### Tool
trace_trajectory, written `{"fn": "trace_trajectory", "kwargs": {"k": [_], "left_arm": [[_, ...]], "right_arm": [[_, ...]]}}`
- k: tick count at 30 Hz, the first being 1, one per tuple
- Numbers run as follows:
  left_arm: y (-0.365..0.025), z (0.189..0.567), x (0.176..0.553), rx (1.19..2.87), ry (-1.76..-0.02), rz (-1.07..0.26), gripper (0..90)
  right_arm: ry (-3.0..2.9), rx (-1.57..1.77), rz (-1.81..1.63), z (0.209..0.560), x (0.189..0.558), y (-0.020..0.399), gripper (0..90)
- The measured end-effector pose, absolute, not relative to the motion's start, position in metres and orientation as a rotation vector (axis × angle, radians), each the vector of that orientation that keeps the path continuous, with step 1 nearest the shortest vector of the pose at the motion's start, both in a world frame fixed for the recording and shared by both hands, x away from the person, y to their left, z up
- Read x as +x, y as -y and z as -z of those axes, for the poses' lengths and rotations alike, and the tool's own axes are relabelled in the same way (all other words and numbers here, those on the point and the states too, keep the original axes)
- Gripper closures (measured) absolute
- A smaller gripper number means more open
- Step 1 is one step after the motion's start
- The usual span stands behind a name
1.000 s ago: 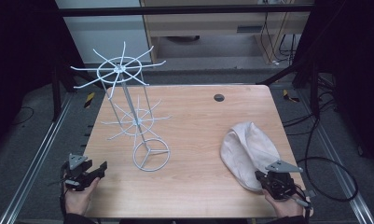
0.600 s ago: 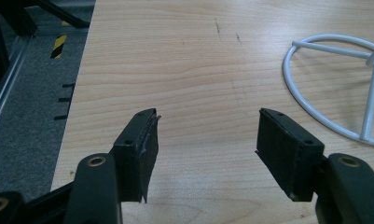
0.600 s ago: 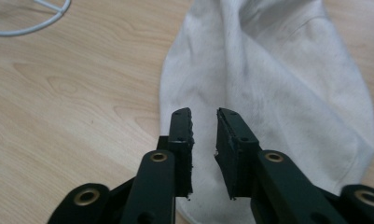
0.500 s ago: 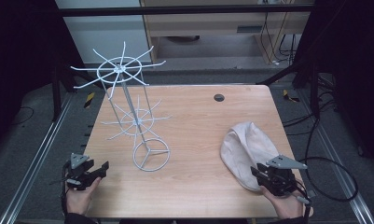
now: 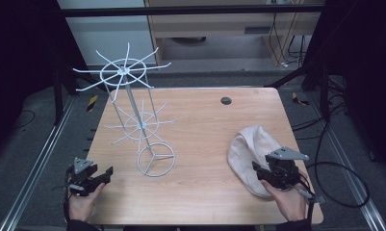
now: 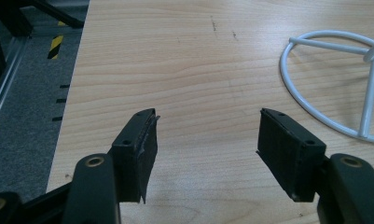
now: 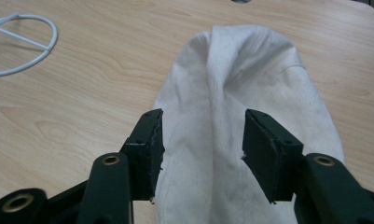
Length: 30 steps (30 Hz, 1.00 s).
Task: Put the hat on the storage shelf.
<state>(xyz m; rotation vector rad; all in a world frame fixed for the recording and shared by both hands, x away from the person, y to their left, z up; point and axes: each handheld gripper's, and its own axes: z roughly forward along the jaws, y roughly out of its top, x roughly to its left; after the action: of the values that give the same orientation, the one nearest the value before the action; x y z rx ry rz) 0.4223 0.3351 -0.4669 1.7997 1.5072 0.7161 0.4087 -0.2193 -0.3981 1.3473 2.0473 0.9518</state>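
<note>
The right gripper [image 7: 202, 140] is hovering over the cream cloth cap [image 7: 250, 88] near the table's [image 5: 205, 115] right edge — jaws apart, straddling its centre fold. The left gripper [image 6: 205, 140] is gaping over bare wood beside the white wire rack [image 5: 133, 120].

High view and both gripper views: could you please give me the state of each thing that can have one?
Rack: upright on its ring base, arms bare.
Hat: lying flat and crumpled on the table.
Left gripper: open, empty, over bare wood.
Right gripper: open, jaws either side of the hat's near end, not yet closed on it.
</note>
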Motion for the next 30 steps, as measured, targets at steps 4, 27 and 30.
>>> {"fn": "trace_trajectory", "kwargs": {"k": [4,27,30], "left_arm": [[-0.335,0.468,0.423,1.801,-1.512,-0.709,37.5],[-0.336,0.469,0.424,1.814,-1.515,-0.702,37.4],[-0.336,0.469,0.424,1.808,-1.517,-0.702,37.4]], "right_arm": [[-2.045,1.348,-0.942,0.395,0.418,0.216,46.1],[-2.16,1.412,-0.754,0.412,0.465,0.209,53.0],[-2.169,1.427,-0.73,0.414,0.469,0.209,55.6]]}}
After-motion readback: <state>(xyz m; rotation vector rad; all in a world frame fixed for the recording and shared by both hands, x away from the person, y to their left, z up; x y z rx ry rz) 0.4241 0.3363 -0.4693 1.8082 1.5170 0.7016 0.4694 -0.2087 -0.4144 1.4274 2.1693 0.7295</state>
